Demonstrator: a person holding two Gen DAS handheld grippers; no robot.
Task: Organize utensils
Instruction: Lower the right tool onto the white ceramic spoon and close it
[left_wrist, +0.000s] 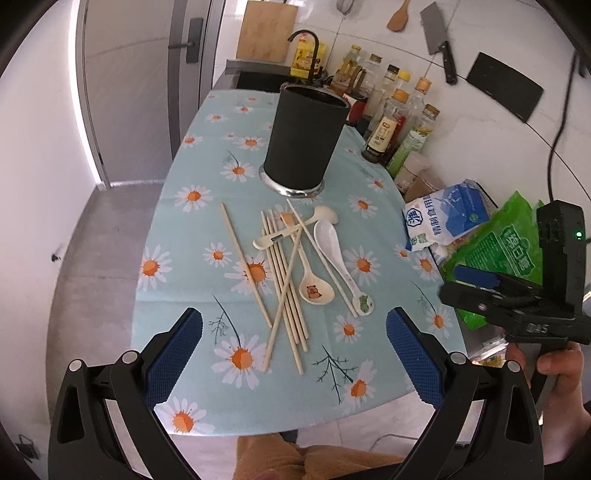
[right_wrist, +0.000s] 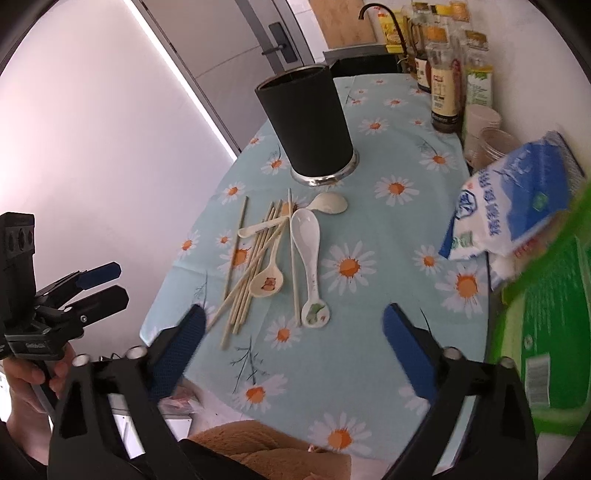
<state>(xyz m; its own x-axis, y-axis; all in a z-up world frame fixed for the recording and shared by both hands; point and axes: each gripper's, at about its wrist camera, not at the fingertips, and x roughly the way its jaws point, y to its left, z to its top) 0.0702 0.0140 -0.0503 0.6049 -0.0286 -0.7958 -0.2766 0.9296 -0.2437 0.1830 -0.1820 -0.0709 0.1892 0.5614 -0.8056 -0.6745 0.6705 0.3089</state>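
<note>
The left gripper (left_wrist: 294, 345) hung over the near edge of the table, its blue pads (left_wrist: 173, 354) spread wide with nothing between them; in the right wrist view it showed again at the far left (right_wrist: 107, 284), a hand (right_wrist: 33, 373) wrapped round its handle. Under it lay a light-blue tablecloth (left_wrist: 192, 229) printed with daisies. On the cloth, roughly in the middle, sat a loose heap of utensils: one chopstick (left_wrist: 245, 264) lay by itself on the left side; just right of it a bundle of chopsticks (left_wrist: 286, 280) crossed one another, with a small cream spoon (left_wrist: 271, 238) lying across them; a spoon with a little bear picture (left_wrist: 316, 291) rested bowl-end towards the camera, touching the bundle; beside it lay a white soup spoon (left_wrist: 327, 236) with a green-marked handle end, and beyond that another cream spoon (left_wrist: 325, 214) — close to the holder's base. The black utensil holder (left_wrist: 304, 144) stood upright behind the heap, on a shiny metal base, apart from the chopsticks. Further right, bottles (left_wrist: 388, 129) lined the wall; a blue-and-white bag (left_wrist: 443, 221) and a green bag (left_wrist: 498, 254) lay at the table's right edge. The right gripper (right_wrist: 293, 347) hovered over the near right of the cloth — jaws wide apart, holding nothing.
</note>
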